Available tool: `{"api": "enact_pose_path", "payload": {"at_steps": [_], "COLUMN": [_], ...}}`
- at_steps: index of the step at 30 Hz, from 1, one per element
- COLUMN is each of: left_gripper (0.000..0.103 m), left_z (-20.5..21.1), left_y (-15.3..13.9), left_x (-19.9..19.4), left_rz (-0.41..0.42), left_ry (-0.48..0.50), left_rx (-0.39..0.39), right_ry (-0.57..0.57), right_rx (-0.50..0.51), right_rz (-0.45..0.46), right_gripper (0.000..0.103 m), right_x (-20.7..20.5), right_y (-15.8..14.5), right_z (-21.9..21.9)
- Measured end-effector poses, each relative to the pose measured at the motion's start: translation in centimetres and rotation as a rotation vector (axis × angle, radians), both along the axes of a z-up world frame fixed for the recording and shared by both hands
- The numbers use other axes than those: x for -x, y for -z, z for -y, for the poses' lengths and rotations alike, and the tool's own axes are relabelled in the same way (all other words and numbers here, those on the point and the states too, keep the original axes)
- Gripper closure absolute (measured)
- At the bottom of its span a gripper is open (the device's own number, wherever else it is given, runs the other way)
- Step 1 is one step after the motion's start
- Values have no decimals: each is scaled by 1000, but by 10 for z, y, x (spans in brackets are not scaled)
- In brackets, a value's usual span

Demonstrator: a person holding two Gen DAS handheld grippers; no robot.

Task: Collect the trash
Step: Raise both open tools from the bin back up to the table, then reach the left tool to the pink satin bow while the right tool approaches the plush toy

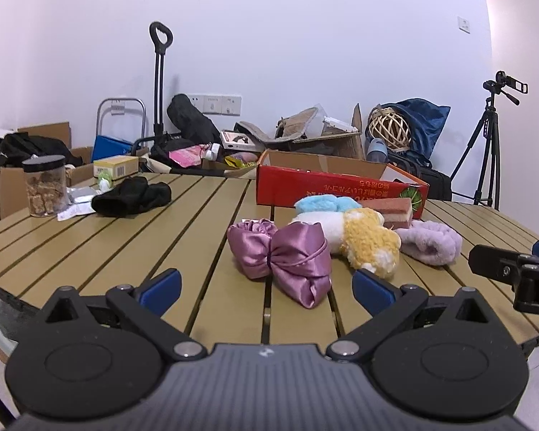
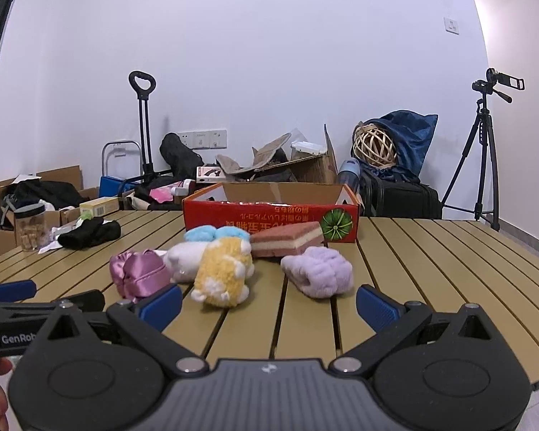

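A slatted tan table (image 1: 125, 237) holds a pile of soft items: a purple satin pouch (image 1: 284, 255) (image 2: 140, 273), a yellow-and-white plush (image 1: 366, 240) (image 2: 222, 269), a blue fluffy piece (image 1: 316, 204) (image 2: 215, 233), a lilac fluffy band (image 1: 431, 242) (image 2: 319, 269) and a pink-white sponge (image 1: 388, 208) (image 2: 287, 242). A red cardboard box (image 1: 337, 186) (image 2: 269, 215) stands open behind them. My left gripper (image 1: 266, 289) is open and empty just before the pouch. My right gripper (image 2: 269, 303) is open and empty before the plush and band.
At the table's left are a black cloth (image 1: 133, 195) (image 2: 90, 233), crumpled silver wrappers (image 1: 77, 197) and a clear jar of snacks (image 1: 45, 186) (image 2: 30, 226). Boxes, bags and a trolley clutter the floor by the wall. A tripod (image 1: 488, 143) (image 2: 481, 158) stands at right.
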State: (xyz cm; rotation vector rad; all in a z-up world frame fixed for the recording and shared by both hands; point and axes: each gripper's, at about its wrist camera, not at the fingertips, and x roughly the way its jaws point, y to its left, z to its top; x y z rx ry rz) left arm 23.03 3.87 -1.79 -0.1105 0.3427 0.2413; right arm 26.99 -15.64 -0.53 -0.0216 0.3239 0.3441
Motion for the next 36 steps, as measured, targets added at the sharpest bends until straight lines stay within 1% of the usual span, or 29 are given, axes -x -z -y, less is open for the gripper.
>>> {"api": "enact_pose_path", "payload": {"at_steps": [9,15,21,28,36], "left_gripper": [0,0,0,0,0], "left_z": [-12,-12,-12,-13,-16], "left_y": [0,3,3,4,10], "left_x": [-35,-56,-76,-98,-117], "left_rz": [-51,-96,-129,-150,-182], "left_ry": [35,45,25,-9,-53], "left_rx": [58,66,85,101,105], "right_ry": [18,29,36,35,33], "right_rx": [-21,-31,-21,-22,-34], "right_rz": [-21,-33,-19,-16,-18], "right_gripper": [0,0,0,0,0], "right_x": [-31,-48,-62,-78,-94], "right_y": [3,7,7,10,10], "right_z": [1,0,-6,-9,-14]}}
